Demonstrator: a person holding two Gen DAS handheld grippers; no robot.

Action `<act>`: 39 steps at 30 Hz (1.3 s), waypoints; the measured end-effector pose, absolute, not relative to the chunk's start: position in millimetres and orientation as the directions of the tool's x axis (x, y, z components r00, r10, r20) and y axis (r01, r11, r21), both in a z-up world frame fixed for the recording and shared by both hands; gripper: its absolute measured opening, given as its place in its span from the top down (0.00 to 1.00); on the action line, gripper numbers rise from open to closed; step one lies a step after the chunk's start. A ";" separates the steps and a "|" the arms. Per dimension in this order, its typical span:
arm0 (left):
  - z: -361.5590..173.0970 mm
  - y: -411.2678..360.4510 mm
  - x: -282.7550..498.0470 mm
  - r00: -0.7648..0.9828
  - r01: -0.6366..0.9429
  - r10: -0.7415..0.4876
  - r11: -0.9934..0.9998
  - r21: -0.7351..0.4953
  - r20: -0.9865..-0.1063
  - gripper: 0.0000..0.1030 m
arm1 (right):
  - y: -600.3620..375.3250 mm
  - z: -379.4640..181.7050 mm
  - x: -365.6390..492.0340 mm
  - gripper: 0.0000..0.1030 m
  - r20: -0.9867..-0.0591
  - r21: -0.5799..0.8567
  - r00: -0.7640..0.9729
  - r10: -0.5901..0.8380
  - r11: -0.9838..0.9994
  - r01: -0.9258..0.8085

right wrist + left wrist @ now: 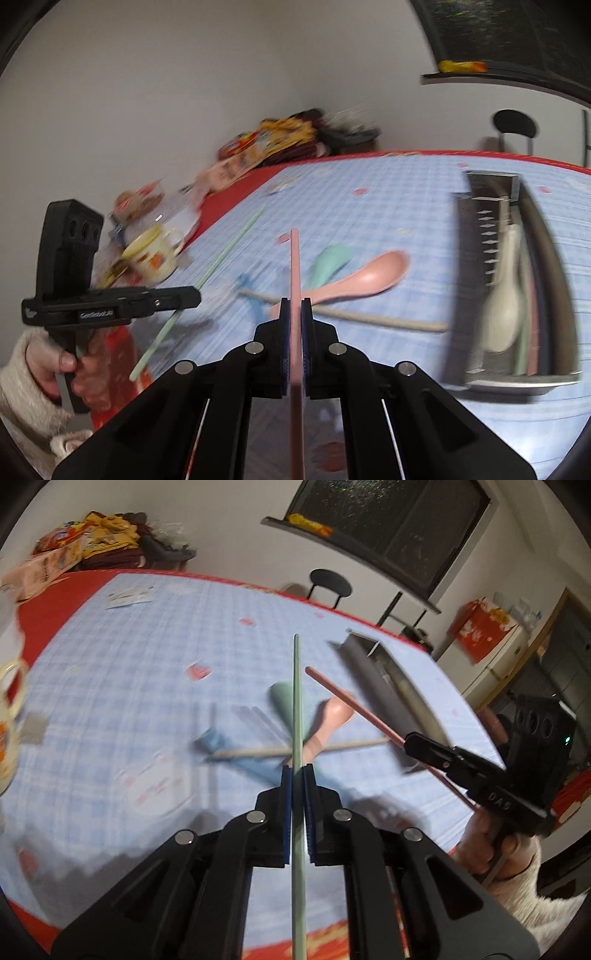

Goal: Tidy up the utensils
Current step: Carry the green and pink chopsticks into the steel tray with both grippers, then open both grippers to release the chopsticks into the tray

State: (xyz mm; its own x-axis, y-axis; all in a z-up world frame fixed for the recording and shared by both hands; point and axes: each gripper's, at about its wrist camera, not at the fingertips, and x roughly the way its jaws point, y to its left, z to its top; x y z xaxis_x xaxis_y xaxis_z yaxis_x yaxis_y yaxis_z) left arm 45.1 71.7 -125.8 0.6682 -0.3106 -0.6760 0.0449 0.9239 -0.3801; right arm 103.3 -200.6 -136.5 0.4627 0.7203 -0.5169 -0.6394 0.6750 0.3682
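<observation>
Left gripper [297, 771] clamps a green chopstick [297, 686]; right gripper [294, 306] clamps a pink chopstick [294, 258]. Left of the metal utensil tray [476, 236], a green spoon [328, 262], pink spoon [369, 277] and beige chopstick [369, 317] lie on the checked tablecloth [388, 206].

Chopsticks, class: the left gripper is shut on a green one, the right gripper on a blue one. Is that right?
Not quite. The right gripper is shut on a pink chopstick, not blue, as the right wrist view shows. The left gripper does hold the green chopstick.
</observation>
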 end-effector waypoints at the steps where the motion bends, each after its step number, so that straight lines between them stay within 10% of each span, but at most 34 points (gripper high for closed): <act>1: -122.9 64.9 52.9 0.672 0.057 -0.321 0.921 -0.385 -0.667 0.90 | -207.9 -134.4 108.1 0.94 -0.512 0.378 0.478 0.713 0.687 -0.620; 15: -111.8 -44.8 180.3 0.618 0.153 -0.512 0.823 -0.548 -0.596 0.90 | -283.6 -130.1 193.8 0.94 -0.577 0.296 0.719 0.387 0.920 -0.257; 39: -154.2 -91.6 289.6 0.579 0.015 -0.497 0.799 -0.602 -0.646 0.90 | -293.4 -162.7 227.3 0.94 -0.620 0.331 0.706 0.343 0.930 -0.162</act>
State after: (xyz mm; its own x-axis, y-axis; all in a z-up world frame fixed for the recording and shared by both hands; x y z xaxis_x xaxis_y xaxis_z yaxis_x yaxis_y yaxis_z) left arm 289.6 -91.6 -154.2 0.5795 -0.4973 -0.6457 0.0151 0.7987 -0.6015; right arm 227.3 -293.4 -162.7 0.7057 0.3432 -0.6198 -0.1618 0.9298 0.3306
